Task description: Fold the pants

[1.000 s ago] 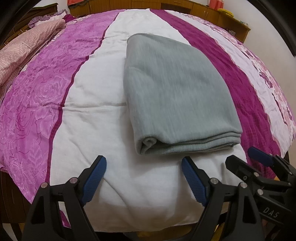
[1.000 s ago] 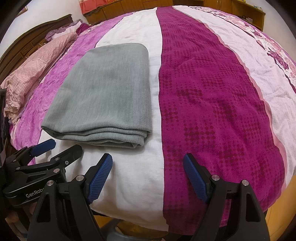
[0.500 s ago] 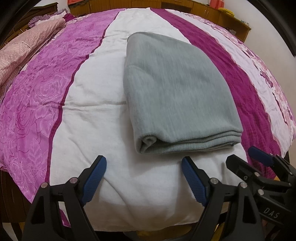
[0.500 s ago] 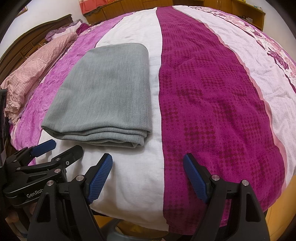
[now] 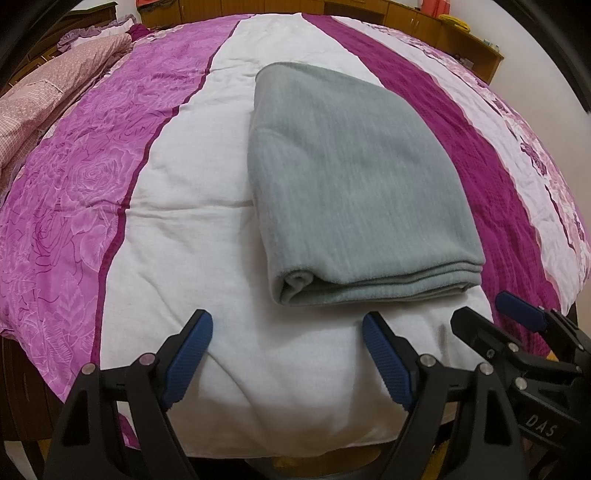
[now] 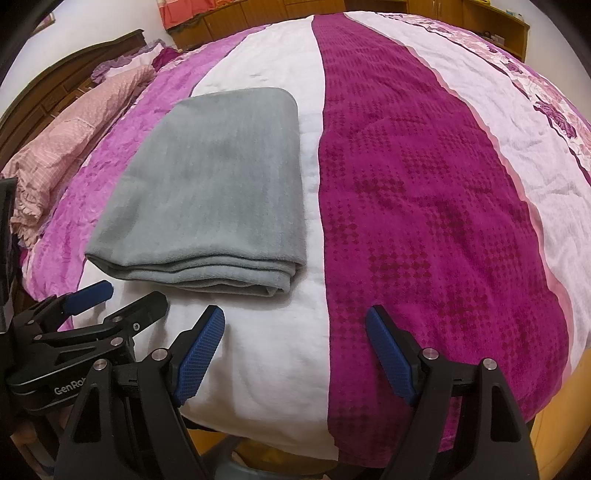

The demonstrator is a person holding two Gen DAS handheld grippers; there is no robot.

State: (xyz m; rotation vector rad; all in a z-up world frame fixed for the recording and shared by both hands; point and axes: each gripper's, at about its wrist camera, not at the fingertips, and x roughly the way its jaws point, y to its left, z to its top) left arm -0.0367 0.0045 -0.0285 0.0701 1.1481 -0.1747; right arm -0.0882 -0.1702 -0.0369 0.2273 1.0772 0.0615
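Note:
The grey pants (image 5: 354,184) lie folded in a flat, layered rectangle on the white stripe of the bedspread; they also show in the right wrist view (image 6: 218,192). My left gripper (image 5: 286,354) is open and empty, held just short of the pants' near folded edge, toward its left end. My right gripper (image 6: 295,350) is open and empty, near the bed's front edge, to the right of the pants' near right corner. Each gripper shows in the other's view: the right one (image 5: 502,317), the left one (image 6: 122,295).
The bed carries a quilt (image 5: 92,192) in pink, white and magenta stripes (image 6: 424,206). A pink checked pillow (image 6: 62,151) lies at the far left. Wooden cabinets (image 5: 424,18) stand behind the bed. The bed's front edge runs just under both grippers.

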